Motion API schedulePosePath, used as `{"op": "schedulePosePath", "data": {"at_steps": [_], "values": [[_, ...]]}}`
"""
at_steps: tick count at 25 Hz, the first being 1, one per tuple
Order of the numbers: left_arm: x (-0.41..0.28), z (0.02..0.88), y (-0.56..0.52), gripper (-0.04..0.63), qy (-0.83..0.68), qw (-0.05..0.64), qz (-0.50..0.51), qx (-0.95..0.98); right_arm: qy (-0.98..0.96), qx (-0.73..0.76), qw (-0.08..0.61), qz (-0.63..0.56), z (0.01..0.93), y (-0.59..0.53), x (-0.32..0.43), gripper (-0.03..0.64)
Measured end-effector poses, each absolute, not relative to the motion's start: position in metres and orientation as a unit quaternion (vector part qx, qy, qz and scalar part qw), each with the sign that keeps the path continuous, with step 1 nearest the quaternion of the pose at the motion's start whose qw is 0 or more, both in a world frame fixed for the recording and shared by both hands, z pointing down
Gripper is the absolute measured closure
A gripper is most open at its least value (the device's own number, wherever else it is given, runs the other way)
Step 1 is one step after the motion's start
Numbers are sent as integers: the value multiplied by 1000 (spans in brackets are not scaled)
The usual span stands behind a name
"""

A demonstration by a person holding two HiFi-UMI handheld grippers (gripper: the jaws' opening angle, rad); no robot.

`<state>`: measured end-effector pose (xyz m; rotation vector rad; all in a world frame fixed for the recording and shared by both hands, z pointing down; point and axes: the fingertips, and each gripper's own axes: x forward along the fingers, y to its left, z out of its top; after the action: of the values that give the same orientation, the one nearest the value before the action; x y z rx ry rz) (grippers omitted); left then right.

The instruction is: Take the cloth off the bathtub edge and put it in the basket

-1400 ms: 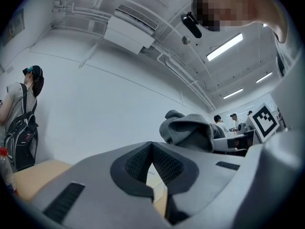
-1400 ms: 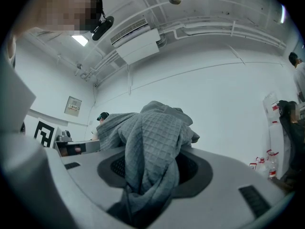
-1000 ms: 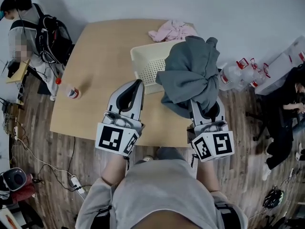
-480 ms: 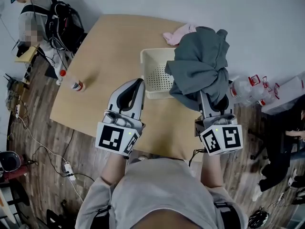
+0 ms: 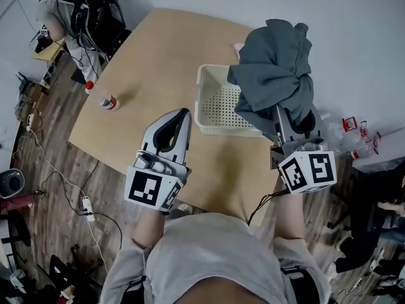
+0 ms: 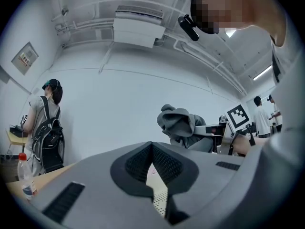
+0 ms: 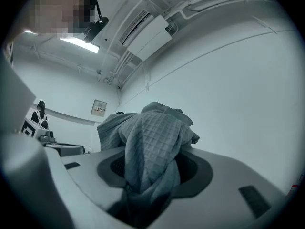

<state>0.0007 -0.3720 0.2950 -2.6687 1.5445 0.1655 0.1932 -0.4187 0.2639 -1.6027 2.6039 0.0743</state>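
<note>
Left tongs (image 5: 181, 111) closed on nothing, poised over the tabletop (image 5: 152, 62) just left of the basket (image 5: 201, 100). Right tongs (image 5: 286, 111) clamp the grey cloth (image 5: 275, 68), bunched and held above the basket's right side. The carry step looks nearly done. Next move, by my reading: lower over the basket's middle, then spread the tongs so the cloth drops inside.

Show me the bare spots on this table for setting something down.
Widest free patch: table between bottle and basket, back to the far edge. A narrower strip lies in front of the basket. Crowded: far right corner, with pink cloth and gray cloth in the right gripper.
</note>
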Motion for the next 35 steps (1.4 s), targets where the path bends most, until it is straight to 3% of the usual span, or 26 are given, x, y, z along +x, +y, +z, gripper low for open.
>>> {"op": "schedulePosePath", "data": {"at_steps": [10,35], "values": [[-12,310,-379,598,539,7,34,-841,879,-476,-13,2,307,-478,177,416],[-45,342,-380,598,601,-23,9,-799,896,-313,-311,-53,505,-539,117,416]]}}
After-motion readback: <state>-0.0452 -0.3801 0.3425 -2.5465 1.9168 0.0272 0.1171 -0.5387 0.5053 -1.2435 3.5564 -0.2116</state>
